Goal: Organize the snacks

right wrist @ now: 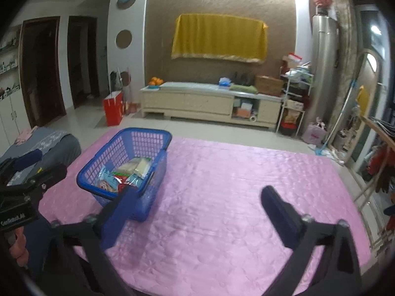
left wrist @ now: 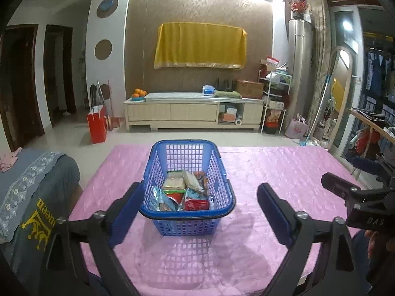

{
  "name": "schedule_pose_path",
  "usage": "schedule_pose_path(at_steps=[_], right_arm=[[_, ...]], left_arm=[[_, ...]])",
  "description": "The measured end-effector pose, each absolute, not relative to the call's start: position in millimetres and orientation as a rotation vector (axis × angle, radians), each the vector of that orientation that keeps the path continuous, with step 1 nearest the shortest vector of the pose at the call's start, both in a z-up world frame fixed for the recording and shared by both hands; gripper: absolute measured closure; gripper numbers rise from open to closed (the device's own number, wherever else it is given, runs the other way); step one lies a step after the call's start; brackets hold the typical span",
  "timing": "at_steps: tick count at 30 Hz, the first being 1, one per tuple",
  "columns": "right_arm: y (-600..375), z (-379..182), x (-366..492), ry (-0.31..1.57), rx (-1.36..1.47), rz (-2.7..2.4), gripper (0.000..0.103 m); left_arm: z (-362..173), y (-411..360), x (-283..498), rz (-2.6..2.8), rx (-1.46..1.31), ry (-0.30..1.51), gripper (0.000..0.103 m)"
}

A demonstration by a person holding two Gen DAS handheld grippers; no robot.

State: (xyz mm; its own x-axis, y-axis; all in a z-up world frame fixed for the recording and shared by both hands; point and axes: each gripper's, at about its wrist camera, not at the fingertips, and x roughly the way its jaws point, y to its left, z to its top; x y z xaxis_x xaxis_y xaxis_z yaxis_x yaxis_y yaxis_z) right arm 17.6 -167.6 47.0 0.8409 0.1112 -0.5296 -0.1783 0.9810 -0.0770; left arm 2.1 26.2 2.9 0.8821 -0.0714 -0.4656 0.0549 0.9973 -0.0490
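Observation:
A blue plastic basket [left wrist: 222,192] stands on the pink tablecloth [left wrist: 271,172] and holds several snack packets [left wrist: 184,192]. My left gripper [left wrist: 200,197] is open and empty, its blue pads held wide on either side of the basket's near end, above the table. In the right wrist view the basket [right wrist: 93,162] sits at the left with the snack packets [right wrist: 126,172] inside. My right gripper [right wrist: 197,202] is open and empty over bare cloth, to the right of the basket. The right gripper's body [left wrist: 355,197] shows at the left view's right edge.
The pink-covered table [right wrist: 246,185] ends at a tiled floor. A grey-covered seat [left wrist: 32,185] stands at the left. A cream TV cabinet [left wrist: 192,111], a red bag [left wrist: 97,123] and a cluttered rack [left wrist: 274,98] stand by the far wall.

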Motion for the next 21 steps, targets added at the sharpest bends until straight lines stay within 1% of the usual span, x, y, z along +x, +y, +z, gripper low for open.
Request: schedule_pose_path(at_steps=[3,6,10,13,21], right_arm=[[-170.9,49.2,5.9,0.540,-0.117,0.167,0.000],[-173.8,53.8,-5.0,0.518,-0.100,0.173,0.000],[-169.5,53.6,-15.4,0.508,-0.113,0.187,0.000],[-166.7,52.9,-23.6,0.504,-0.111,0.201,0.000],[-166.5,54.6,-37.8,0.471,-0.120,0.172,0.000]], left_arm=[[4.5,20.0,-5.3,-0.071,-0.033,0.486,0.010],[5.9,15.1,-13.4,-0.075,-0.027,0.488,0.007],[6.7,10.3,-23.6,-0.068,-0.016,0.472,0.006],[5.9,6.6,-31.2,-0.069,-0.015,0.463,0.001],[6.3,-1.2,-39.6,-0.068,0.022,0.440,0.001]])
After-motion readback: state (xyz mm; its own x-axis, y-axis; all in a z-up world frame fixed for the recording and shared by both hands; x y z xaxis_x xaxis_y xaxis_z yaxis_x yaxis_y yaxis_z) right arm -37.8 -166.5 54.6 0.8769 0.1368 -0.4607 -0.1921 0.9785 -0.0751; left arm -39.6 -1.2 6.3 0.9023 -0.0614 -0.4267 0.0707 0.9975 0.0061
